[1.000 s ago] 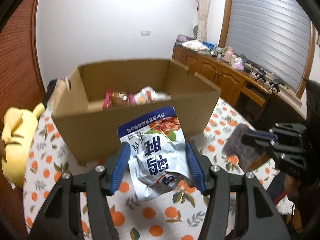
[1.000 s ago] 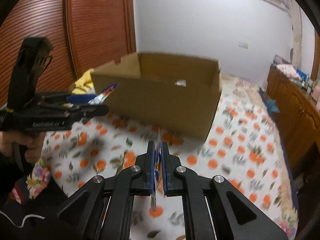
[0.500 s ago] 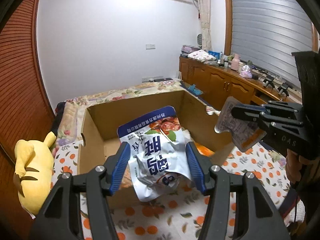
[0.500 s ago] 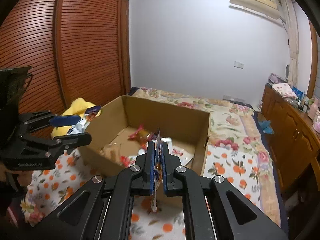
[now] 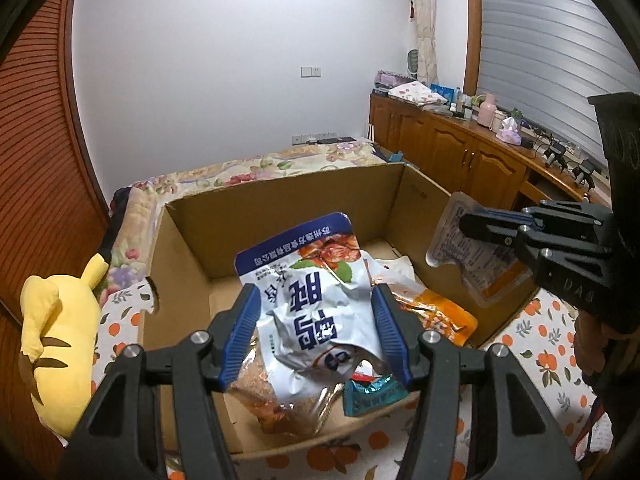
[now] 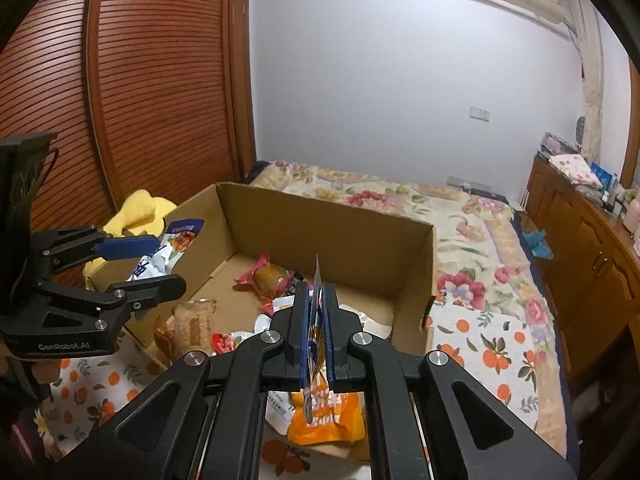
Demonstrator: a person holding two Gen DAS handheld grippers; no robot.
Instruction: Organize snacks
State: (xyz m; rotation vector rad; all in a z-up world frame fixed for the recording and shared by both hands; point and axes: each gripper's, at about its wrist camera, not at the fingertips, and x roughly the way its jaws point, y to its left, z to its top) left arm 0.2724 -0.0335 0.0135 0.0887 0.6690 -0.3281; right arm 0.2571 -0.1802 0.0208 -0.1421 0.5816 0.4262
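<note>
While my left gripper (image 5: 314,330) has its jaws clamped on a crumpled white-and-blue snack bag (image 5: 308,292), the bag sits at the centre of the left wrist view, over the open cardboard box (image 5: 280,204). My right gripper (image 6: 315,334) has its jaws pressed together on a thin flat packet (image 6: 316,292), held edge-on at the lower centre of the right wrist view, also above the box. From the left wrist view that same packet shows at the right of the frame as a translucent pouch with print on it, at the box's right wall. Inside the box lie loose snacks: an orange packet (image 6: 332,416) at the bottom of the right wrist view, a pink-wrapped pastry (image 6: 266,276) near the middle, and a teal wrapper (image 5: 372,394) low in the left wrist view. The box rests on a bed (image 6: 500,344) with an orange-print cover. A yellow plush toy (image 5: 56,344) lies at the left edge, beside the box.
</note>
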